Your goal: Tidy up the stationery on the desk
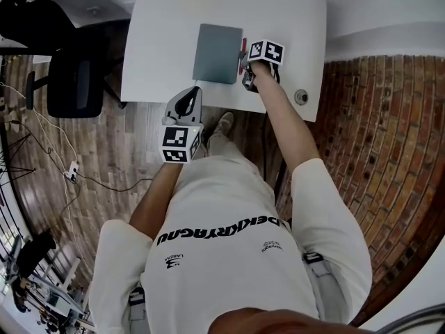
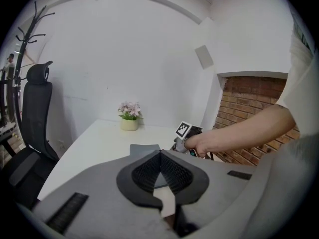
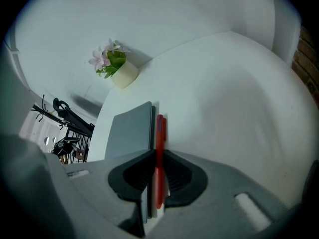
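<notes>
A grey notebook lies flat on the white desk. A red pen runs along the notebook's right edge. My right gripper points steeply down over the pen's near end. In the right gripper view the red pen sits between the pads of the right gripper, which press on it, beside the notebook. My left gripper hangs off the desk's front edge; its jaws are shut with nothing in them. The left gripper view shows the right gripper and a hand behind the notebook.
A small pot of pink flowers stands at the desk's far edge. A black office chair stands left of the desk. A small round fitting sits at the desk's near right corner. Brick surface lies to the right.
</notes>
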Available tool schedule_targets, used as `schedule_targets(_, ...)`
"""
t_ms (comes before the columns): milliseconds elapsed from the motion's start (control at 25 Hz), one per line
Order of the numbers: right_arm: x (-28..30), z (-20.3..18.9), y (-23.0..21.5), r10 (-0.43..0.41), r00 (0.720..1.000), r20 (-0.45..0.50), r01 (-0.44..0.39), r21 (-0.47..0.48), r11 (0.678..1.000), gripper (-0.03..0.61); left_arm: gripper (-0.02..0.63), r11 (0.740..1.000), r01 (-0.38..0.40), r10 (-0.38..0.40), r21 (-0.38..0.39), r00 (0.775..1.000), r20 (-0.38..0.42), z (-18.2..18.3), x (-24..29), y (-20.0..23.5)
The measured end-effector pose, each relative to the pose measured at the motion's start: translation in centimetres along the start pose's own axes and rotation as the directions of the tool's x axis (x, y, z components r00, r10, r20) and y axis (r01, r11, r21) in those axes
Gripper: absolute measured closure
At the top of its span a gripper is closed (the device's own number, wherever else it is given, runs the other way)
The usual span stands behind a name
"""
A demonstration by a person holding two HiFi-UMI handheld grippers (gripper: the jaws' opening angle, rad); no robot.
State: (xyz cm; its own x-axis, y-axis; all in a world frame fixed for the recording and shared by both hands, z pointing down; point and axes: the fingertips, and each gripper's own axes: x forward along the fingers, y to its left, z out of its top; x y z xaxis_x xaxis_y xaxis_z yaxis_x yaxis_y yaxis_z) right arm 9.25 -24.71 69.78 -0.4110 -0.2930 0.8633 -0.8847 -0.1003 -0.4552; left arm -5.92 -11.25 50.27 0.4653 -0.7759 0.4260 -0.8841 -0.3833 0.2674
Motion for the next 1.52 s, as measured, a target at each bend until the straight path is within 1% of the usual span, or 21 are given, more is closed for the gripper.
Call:
schedule_targets(240,-0.3,0.2,0.4,0.016,1.000,0.013,-0.016,0.011,1.000,0.520,0.617,1.000,0.008,-0.008,-0.009,1.000,0.004,0.2,-0.2,0.2)
schedule_targets(480,-2.2,1.0,0.7,0.013,0.998,0.056,-0.013,-0.014,1.000,0.520,0.617,1.000,0.009,-0.009,-0.010,1.000,0.017,0.8,-0.8,0.3)
schedule_targets(680,-5.4,1.7,1.8,0.040,0.990,0.137,-0.033,-0.048,0.998,0.520,0.617,1.000,0.018,-0.018,-0.001,0.999,0.036,1.9,-1.3,-0.4)
schedule_targets(800,-8.2,2.8,2.5,0.062,0.973,0.222,-0.044,-0.087,0.995,0.520,0.617,1.000,0.028,-0.029,0.011,0.999,0.046,2.9,-1.3,-1.2)
schedule_targets(880,-10.5,3.5,3.3,0.091,0.954,0.286,-0.062,-0.111,0.992,0.527,0.617,0.999,0.035,-0.036,0.021,0.998,0.049,3.7,-1.3,-1.6)
schedule_targets(960,-12.8,3.8,4.5,0.131,0.930,0.343,-0.085,-0.145,0.986,0.549,0.617,0.999,0.041,-0.042,0.027,0.998,0.054,4.4,-1.5,-2.0)
schedule_targets(1000,-14.0,3.8,5.1,0.149,0.917,0.371,-0.091,-0.169,0.981,0.556,0.617,0.999,0.043,-0.045,0.030,0.997,0.058,4.8,-1.6,-2.2)
schedule_targets(1040,-15.3,3.8,5.7,0.164,0.901,0.401,-0.091,-0.195,0.977,0.582,0.617,0.998,0.045,-0.047,0.034,0.997,0.062,5.3,-1.7,-2.4)
schedule_targets(1120,-17.9,3.4,6.8,0.193,0.867,0.459,-0.083,-0.249,0.965,0.588,0.617,0.998,0.051,-0.053,0.037,0.996,0.070,6.1,-1.8,-3.0)
schedule_targets(1280,-22.7,1.6,9.5,0.246,0.798,0.550,-0.033,-0.368,0.929,0.588,0.617,0.996,0.074,-0.079,0.058,0.993,0.083,7.5,-2.3,-4.4)
schedule_targets(1400,-26.2,0.5,11.6,0.278,0.736,0.617,0.028,-0.438,0.899,0.588,0.617,0.993,0.087,-0.096,0.083,0.990,0.102,8.9,-2.4,-5.2)
schedule_targets(1520,-28.9,-1.4,12.9,0.303,0.692,0.656,0.075,-0.482,0.873,0.588,0.617,0.991,0.094,-0.105,0.096,0.988,0.115,9.7,-2.8,-6.3)
